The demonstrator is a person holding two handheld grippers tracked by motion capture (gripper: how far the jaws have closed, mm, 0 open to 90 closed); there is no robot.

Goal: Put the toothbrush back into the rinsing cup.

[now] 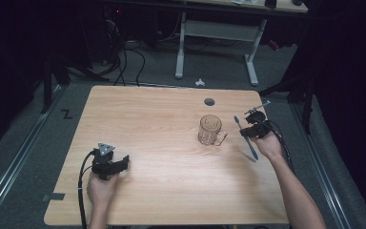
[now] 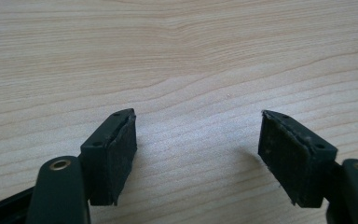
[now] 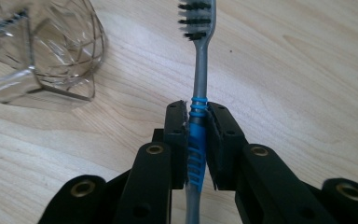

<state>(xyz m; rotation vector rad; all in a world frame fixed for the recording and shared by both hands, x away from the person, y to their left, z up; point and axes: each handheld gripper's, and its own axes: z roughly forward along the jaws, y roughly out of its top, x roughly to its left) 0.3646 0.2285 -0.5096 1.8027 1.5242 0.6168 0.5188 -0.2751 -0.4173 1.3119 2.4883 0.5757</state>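
A clear glass mug (image 1: 211, 130) stands upright on the wooden table (image 1: 162, 143), right of centre; its faceted base (image 3: 42, 51) shows at the upper left of the right gripper view. Just right of the mug, my right gripper (image 1: 253, 130) is shut on a blue and grey toothbrush (image 1: 246, 138). The jaws clamp the blue ribbed grip (image 3: 196, 135), and the dark bristled head (image 3: 196, 21) points away from the camera. My left gripper (image 1: 122, 162) rests low over the table's front left, open, with bare wood between its pads (image 2: 121, 154).
A small round cable hole (image 1: 209, 101) sits in the table near its far edge. Beyond the table stand a white desk frame (image 1: 214, 43) and loose cables (image 1: 124, 62) on the grey floor. A broad stretch of bare wood lies between the two grippers.
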